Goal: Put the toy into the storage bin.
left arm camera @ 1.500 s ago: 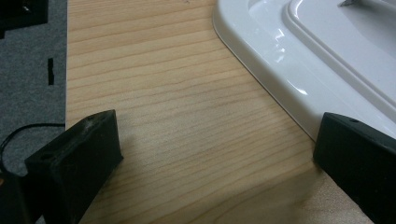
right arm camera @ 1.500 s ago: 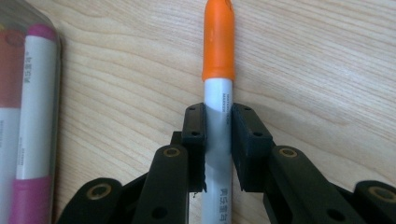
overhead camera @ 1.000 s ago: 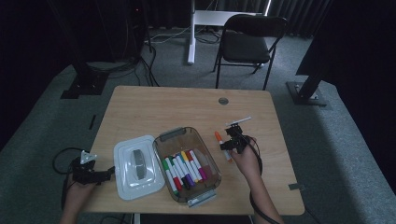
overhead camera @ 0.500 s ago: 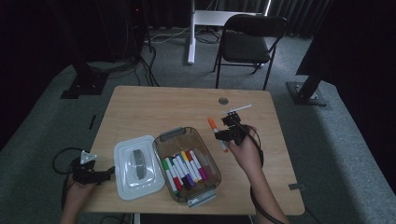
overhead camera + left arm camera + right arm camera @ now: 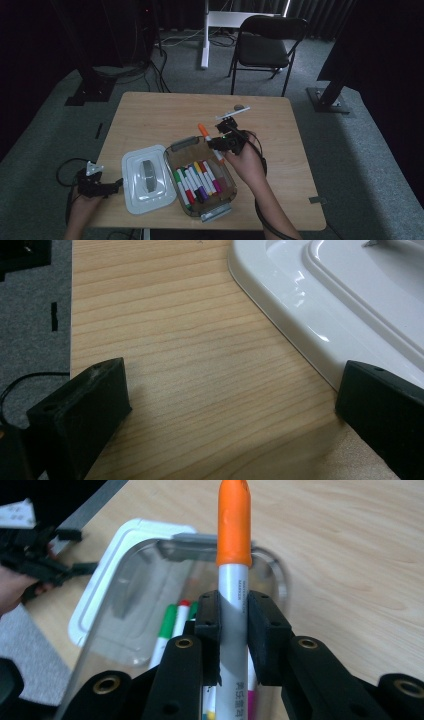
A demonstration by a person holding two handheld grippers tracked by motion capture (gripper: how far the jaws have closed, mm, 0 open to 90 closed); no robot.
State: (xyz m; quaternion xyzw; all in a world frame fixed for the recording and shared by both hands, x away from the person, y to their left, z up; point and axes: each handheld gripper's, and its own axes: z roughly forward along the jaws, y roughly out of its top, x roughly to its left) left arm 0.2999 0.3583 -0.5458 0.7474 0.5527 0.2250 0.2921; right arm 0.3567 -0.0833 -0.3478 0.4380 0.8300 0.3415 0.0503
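Note:
My right gripper is shut on an orange-capped marker, held above the far end of a clear box. Several coloured markers lie side by side in that box. The marker's orange cap points away from me, over the box's far rim. My left gripper rests at the table's left front edge, open, with bare wood between its black jaws. Its right jaw sits at the rim of the white lid.
The wooden table carries a small dark round object and a white stick-like item near its far edge. A black folding chair stands beyond the table. A stand's base sits on the grey floor at the right.
The right gripper has risen and moved left with the orange-capped marker, from the table right of the box to above the box's far end. The left gripper has stayed put.

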